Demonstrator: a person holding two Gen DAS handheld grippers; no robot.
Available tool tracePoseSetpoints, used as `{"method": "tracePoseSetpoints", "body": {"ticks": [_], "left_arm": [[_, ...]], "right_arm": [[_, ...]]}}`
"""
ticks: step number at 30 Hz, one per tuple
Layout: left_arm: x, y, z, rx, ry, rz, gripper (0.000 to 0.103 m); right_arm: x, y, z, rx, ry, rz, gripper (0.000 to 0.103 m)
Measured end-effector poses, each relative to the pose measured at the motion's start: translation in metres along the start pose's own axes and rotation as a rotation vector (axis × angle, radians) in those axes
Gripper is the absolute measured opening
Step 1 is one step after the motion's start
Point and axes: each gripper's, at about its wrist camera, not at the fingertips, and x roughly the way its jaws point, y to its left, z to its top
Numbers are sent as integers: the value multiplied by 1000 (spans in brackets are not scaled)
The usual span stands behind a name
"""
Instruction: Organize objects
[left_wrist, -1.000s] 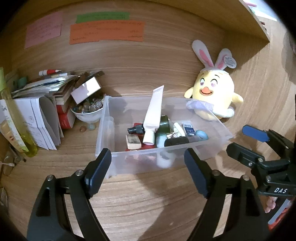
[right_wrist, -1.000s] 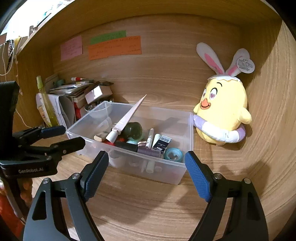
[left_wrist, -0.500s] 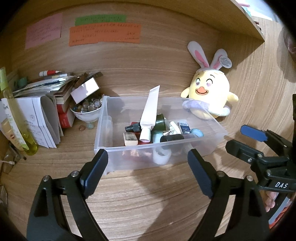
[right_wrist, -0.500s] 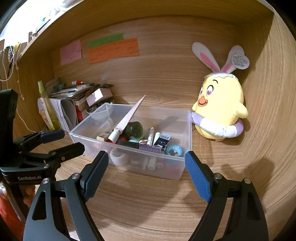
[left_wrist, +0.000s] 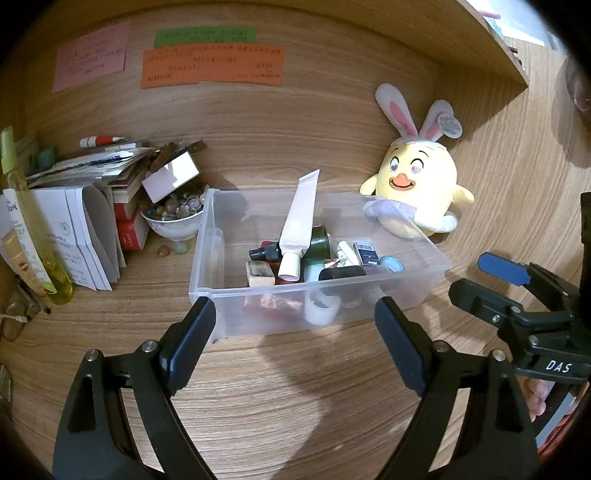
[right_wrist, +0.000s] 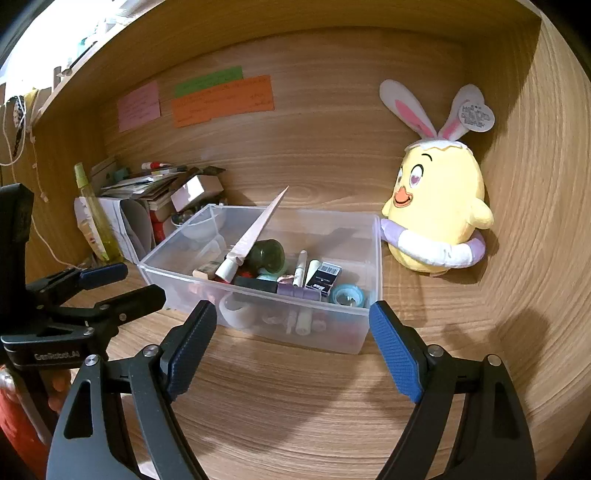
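- Both claws, left claw (left_wrist: 295, 328) and right claw (right_wrist: 291, 332), hanging apart, empty, lower frame.
- Clear bin (left_wrist: 207, 266) centre frame: light, rigid, slippery walls; likely gripping at the rim.
- Tube (left_wrist: 299, 221) inside looking soft.

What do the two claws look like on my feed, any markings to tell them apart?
Both are black plastic frames with silver screws and two long fingers carrying blue ribbed pads. The left claw shows the lettering "GenRobot.AI" on its body in the right view. The right claw shows "DAS" in white in the left view. No cables or sleeves are visible.
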Motion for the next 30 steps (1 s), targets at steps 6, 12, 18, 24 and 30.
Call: {"method": "tracePoseSetpoints", "body": {"ticks": [6,12,18,24,30], "left_arm": [[0,1,0,-5,-1,0,88],[1,2,1,-1,6,-2,88],[-1,1,2,1,-1,-36,92],[1,-6,4,42,-21,19,93],[8,-5,4,37,8,24,94]], "right_arm": [[2,1,0,2,7,3,83],[3,2,1,4,8,2,83],[4,1,3,3,5,0,83],[7,0,7,0,3,3,83],[9,0,9,2,4,5,83]]}}
